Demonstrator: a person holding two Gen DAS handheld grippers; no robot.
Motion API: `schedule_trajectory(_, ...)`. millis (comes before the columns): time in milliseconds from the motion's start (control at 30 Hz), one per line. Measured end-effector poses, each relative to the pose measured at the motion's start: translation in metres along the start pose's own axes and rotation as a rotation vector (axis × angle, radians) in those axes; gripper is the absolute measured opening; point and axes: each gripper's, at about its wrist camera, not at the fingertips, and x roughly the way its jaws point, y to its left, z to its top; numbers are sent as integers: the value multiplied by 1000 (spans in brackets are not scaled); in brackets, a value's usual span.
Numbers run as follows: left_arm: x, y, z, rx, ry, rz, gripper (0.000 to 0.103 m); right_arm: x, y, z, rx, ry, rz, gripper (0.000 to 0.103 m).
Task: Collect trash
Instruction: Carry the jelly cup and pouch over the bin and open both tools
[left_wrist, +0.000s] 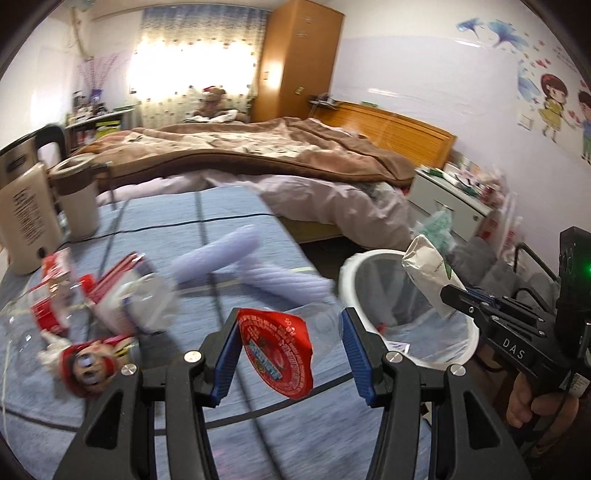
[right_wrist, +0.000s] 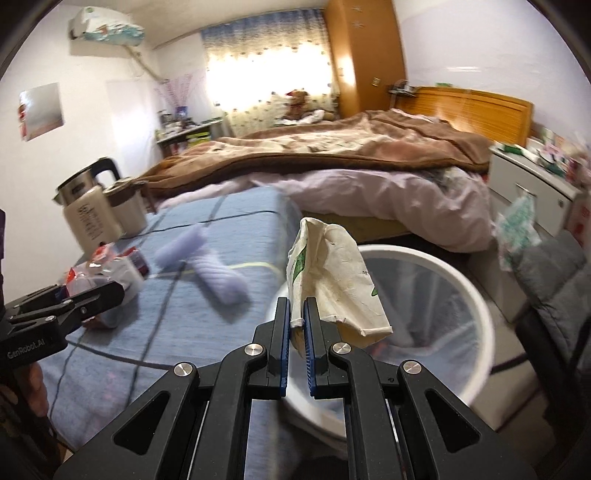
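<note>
A: What is held by the left tongs (left_wrist: 288, 354)?

B: A clear cup with a red foil lid (left_wrist: 275, 354) is clasped between the part-open pads, above the blue tabletop (left_wrist: 229, 214), left of the white bin (left_wrist: 413, 295).

A: And the right tongs (right_wrist: 295, 332)?

B: They are pinched tight on a crumpled white paper bag (right_wrist: 332, 273), which is held over the bin's near-left rim.

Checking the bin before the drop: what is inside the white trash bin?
The white trash bin has a clear liner and one small red scrap at its near side; the crumpled paper wrapper hides part of the inside.
</note>
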Motion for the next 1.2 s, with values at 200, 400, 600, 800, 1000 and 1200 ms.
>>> schedule_trajectory(200,23,-34,12,38,19,-79,55,-4,-35,-4,48,13,-65,8)
schedule_trajectory(400,49,-69,17,88,64,-134,55,3,-57,-10,63,50,-102,8)
schedule_trajectory(600,71,-90,19,108,107,-167,55,15,-73,-16,70,94,-121,8)
schedule_trajectory(800,90,-102,16,126,150,-164,55,26,-81,-21,63,129,-142,8)
schedule_trajectory(1000,98,-107,14,134,162,-145,56,34,-87,-25,63,151,-155,8)
schedule_trajectory(1200,98,-106,15,129,168,-150,65,37,-88,-27,60,158,-169,15)
